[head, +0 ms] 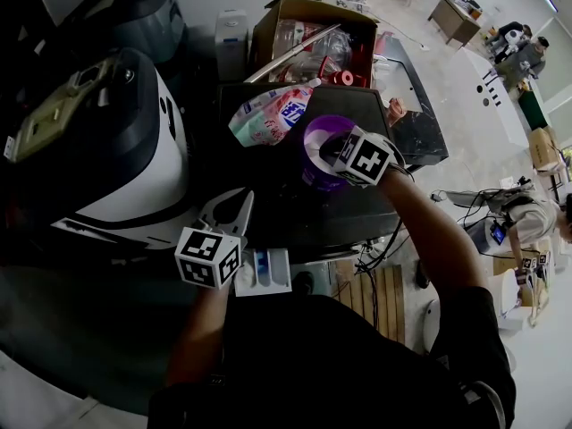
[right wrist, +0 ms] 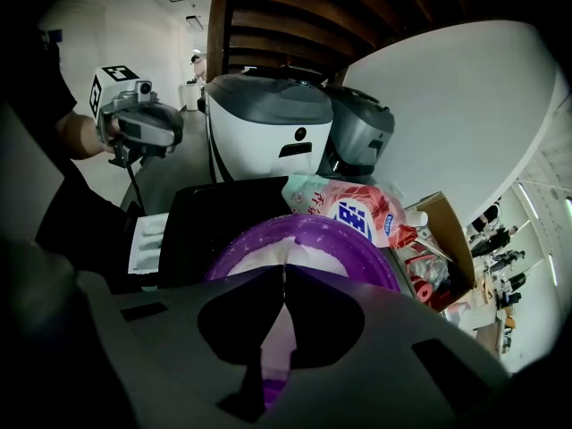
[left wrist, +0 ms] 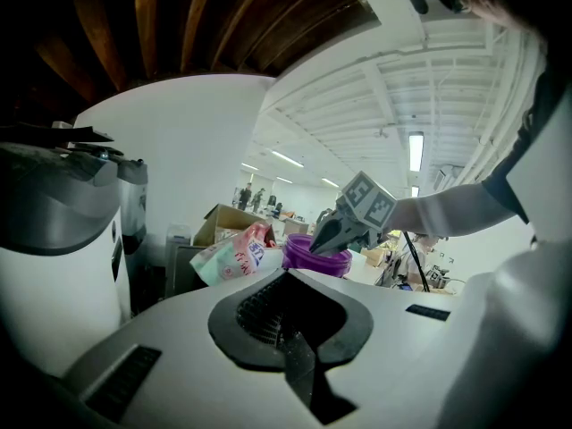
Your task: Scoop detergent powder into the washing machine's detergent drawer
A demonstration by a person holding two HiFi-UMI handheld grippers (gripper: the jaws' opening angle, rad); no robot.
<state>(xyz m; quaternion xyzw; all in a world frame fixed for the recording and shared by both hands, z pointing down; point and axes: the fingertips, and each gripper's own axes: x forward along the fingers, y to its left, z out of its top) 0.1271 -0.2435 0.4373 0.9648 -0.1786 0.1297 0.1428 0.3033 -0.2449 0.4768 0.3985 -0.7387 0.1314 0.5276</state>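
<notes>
A purple tub (head: 323, 125) of white powder stands on the black table (head: 268, 199), with a pink-and-white detergent bag (head: 268, 114) lying beside it. My right gripper (head: 315, 155) points down into the tub, shut, its tips (right wrist: 284, 271) over the powder (right wrist: 268, 253); I cannot make out anything held between them. The white detergent drawer (head: 268, 273) sticks out below the table's near edge, next to the washing machine (head: 134, 150). My left gripper (head: 239, 199) hovers just above and left of the drawer, shut and empty (left wrist: 286, 273). The left gripper view shows the tub (left wrist: 308, 259) and bag (left wrist: 232, 257) ahead.
A cardboard box (head: 313, 43) full of bottles stands behind the table. A second dark machine (head: 143, 16) is at the back left. Cables (head: 384, 257) and a wooden pallet (head: 380, 298) lie on the floor to the right. People (head: 527, 217) work far right.
</notes>
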